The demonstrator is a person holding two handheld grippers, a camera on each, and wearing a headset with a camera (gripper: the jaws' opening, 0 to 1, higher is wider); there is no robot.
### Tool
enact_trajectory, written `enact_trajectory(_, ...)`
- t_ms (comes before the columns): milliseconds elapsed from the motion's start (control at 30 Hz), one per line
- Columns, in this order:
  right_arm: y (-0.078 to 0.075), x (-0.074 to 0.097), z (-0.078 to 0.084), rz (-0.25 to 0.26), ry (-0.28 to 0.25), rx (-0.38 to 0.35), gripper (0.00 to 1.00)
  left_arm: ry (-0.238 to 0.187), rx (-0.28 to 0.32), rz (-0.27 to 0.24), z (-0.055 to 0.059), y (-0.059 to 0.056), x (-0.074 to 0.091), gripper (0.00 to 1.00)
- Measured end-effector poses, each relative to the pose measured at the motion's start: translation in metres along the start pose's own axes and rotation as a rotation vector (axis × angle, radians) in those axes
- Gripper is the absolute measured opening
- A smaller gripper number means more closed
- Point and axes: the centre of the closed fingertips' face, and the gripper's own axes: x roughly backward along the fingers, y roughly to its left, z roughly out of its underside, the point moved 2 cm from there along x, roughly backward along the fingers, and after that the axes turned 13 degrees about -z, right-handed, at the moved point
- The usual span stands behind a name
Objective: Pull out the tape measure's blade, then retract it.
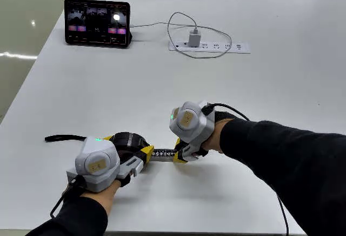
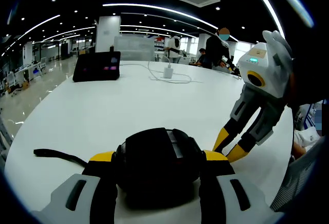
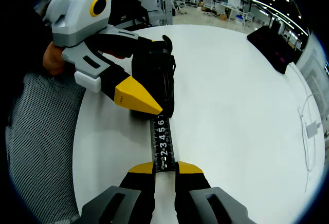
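Here, at the near left of the white counter [image 1: 243, 84], my left gripper [image 1: 139, 158] is clamped around the black body of the tape measure [image 2: 157, 162], one yellow-tipped jaw on each side of it. Just to its right, my right gripper [image 3: 165, 169] is closed narrowly on the tip of the blade [image 3: 163, 142]. Only a short length shows between the two grippers, with the printed numbers two to six readable. The case's black strap [image 1: 64, 137] trails off to the left on the counter.

I judge the pull-out has only begun. To do it well, I should hold the case flat and steady with the left gripper. The right gripper should draw straight to the right, along the blade's own line, so the blade neither twists nor buckles. The pinch on the tip looks slim, so a slow, even pull seems safer. For the return, guiding the blade back seems better than letting it snap.
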Motion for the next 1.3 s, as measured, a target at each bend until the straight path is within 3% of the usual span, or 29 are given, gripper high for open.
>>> enact_trajectory(1300,0.001,-0.013,-0.024,-0.012,-0.050,0.033,0.10,0.001,0.010,0.003,0.000,0.001,0.000,0.60)
